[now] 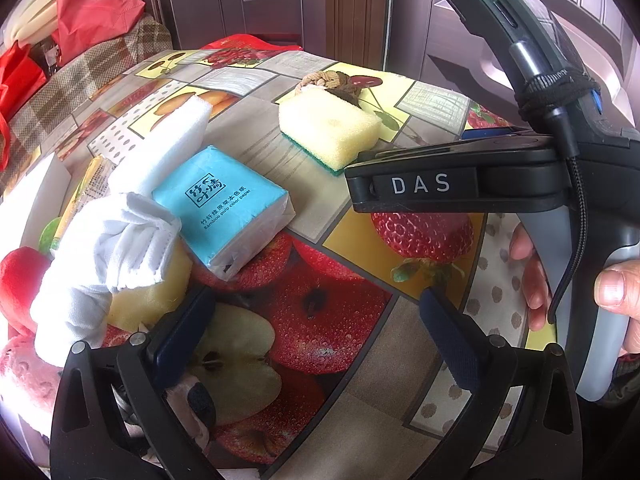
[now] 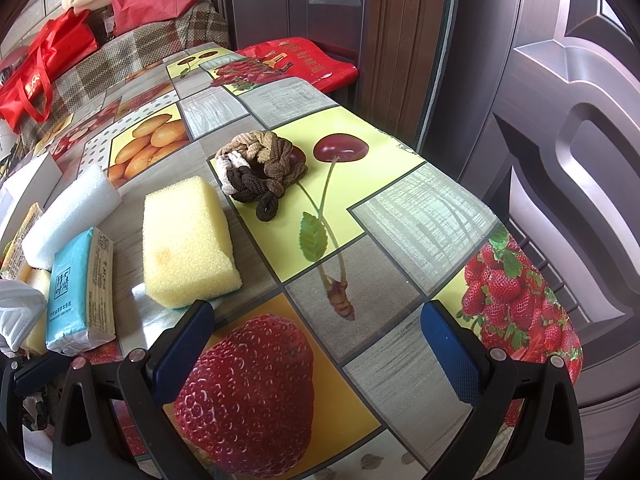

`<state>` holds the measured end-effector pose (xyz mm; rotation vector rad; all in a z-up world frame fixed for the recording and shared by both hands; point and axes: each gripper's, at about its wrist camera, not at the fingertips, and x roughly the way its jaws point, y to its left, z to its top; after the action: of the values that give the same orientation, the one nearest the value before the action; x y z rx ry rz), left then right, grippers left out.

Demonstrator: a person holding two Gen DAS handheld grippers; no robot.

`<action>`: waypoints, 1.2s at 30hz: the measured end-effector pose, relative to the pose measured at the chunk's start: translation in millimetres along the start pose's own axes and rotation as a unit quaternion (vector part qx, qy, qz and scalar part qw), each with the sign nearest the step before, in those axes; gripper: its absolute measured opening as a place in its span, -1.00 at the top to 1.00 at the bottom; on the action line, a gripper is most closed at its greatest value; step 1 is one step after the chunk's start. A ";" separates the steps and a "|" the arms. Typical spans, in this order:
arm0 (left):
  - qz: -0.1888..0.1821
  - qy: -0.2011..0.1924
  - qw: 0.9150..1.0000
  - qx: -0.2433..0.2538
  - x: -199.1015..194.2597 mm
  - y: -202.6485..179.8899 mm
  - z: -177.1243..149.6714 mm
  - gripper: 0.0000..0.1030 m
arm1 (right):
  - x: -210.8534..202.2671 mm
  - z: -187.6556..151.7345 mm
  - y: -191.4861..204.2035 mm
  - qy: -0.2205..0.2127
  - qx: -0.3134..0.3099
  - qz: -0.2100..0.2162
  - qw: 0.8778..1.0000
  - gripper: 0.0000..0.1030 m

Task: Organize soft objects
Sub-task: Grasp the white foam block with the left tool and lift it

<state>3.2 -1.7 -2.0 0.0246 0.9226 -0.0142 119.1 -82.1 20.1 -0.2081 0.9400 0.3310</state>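
A yellow sponge with a green base [image 1: 330,128] [image 2: 188,240] lies on the fruit-print table. Behind it sits a bundle of brown hair ties [image 1: 332,82] [image 2: 260,172]. A blue tissue pack [image 1: 224,208] [image 2: 78,292] lies left of the sponge, beside a white foam block [image 1: 168,144] [image 2: 68,220], a white cloth [image 1: 104,264] on a second yellow sponge [image 1: 152,300], and red plush toys [image 1: 20,288]. My left gripper [image 1: 320,344] is open and empty over the apple print. My right gripper [image 2: 320,344] is open and empty, its left finger close to the sponge's near corner.
The right gripper's body marked DAS [image 1: 460,184] crosses the left wrist view just right of the sponge. Red bags [image 2: 40,72] sit on a plaid-covered seat [image 2: 120,56] at the back left. A dark door [image 2: 560,120] stands beyond the table's right edge [image 2: 532,264].
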 end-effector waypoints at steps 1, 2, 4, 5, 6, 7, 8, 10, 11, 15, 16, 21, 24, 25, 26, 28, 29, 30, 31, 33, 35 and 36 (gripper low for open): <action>0.002 0.000 1.000 0.000 -1.3 0.4 -0.1 -0.99 | 0.0 0.0 0.3 0.000 0.000 0.000 1.000 -1.00; 0.006 -0.002 1.000 0.001 -3.1 -0.8 -1.3 -0.99 | 0.0 0.1 -0.1 0.000 0.000 0.000 1.000 -1.00; 0.004 -0.015 1.000 0.002 -11.7 -2.4 -4.6 -0.99 | -0.1 0.0 0.1 0.000 0.000 0.000 1.000 -1.00; 0.006 -0.042 0.999 0.001 -24.1 -2.2 -7.0 -0.99 | 0.0 0.1 0.1 0.000 0.000 0.000 1.000 -1.00; 0.005 -0.067 0.998 -0.003 -34.3 -3.5 -6.4 -0.99 | 0.0 0.2 -0.2 0.000 0.000 0.000 1.000 -1.00; -0.001 -0.092 0.996 -0.011 -48.9 -0.4 -9.2 -0.99 | 0.0 0.2 -0.1 0.000 0.000 0.000 1.000 -1.00; -0.004 -0.114 0.993 -0.022 -64.7 5.2 -12.4 -0.99 | 0.0 0.2 -0.2 0.000 0.000 0.000 1.000 -1.00; 0.006 -0.152 0.987 -0.051 -94.6 21.1 -23.6 -0.99 | 0.0 0.2 0.1 0.000 0.000 0.000 1.000 -1.00; 0.018 -0.164 0.984 -0.066 -108.1 30.8 -30.3 -0.99 | 0.0 0.2 0.3 0.000 0.000 0.000 1.000 -1.00; 0.071 -0.165 0.975 -0.130 -139.2 75.0 -68.1 -0.99 | -0.1 0.2 0.2 0.000 0.000 0.000 1.000 -1.00; 0.075 -0.153 0.975 -0.145 -140.5 84.3 -78.7 -0.99 | 0.0 0.3 -0.3 0.000 0.000 0.000 1.000 -1.00; 0.080 -0.108 0.978 -0.162 -128.0 82.9 -109.0 -0.99 | 0.0 0.2 -0.1 0.000 0.000 0.000 1.000 -1.00; 0.085 -0.091 0.981 -0.147 -112.0 72.3 -103.7 -0.99 | 0.0 0.3 -0.3 0.000 0.000 0.000 1.000 -1.00; 0.087 -0.086 0.983 -0.140 -108.6 67.9 -100.2 -0.99 | 0.0 0.3 -0.4 0.000 0.000 0.001 1.000 -1.00; 0.091 -0.081 0.984 -0.130 -104.8 63.5 -96.2 -0.99 | -0.1 0.3 -0.1 0.000 0.000 0.001 1.000 -1.00; 0.097 -0.077 0.986 -0.109 -100.0 55.5 -90.2 -0.99 | -0.1 0.4 0.6 0.000 0.000 0.001 1.000 -1.00; 0.100 -0.074 0.987 -0.100 -97.2 52.2 -88.1 -0.99 | -0.1 0.4 0.6 0.000 0.000 0.001 1.000 -1.00; 0.105 -0.072 0.987 -0.095 -95.8 50.8 -87.5 -0.99 | -0.1 0.4 0.0 0.000 0.000 0.001 1.000 -1.00; 0.107 -0.074 0.987 -0.095 -96.0 51.5 -87.0 -0.99 | -0.2 0.4 0.8 0.000 0.000 0.001 1.000 -1.00; 0.106 -0.089 0.986 -0.097 -102.3 54.7 -87.0 -0.99 | -0.6 0.1 3.6 0.000 0.000 0.002 1.000 -1.00; 0.105 -0.108 0.985 -0.084 -112.7 57.0 -85.4 -0.99 | -1.1 -0.3 5.9 0.000 0.000 0.003 1.000 -1.00; 0.103 -0.115 0.985 -0.070 -117.6 57.2 -83.1 -0.99 | -0.9 -0.4 6.3 0.000 -0.001 0.003 1.000 -1.00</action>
<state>-132.7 58.0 42.4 -0.0118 0.6838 0.2355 116.0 -76.5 20.5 -0.2064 0.9404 0.3376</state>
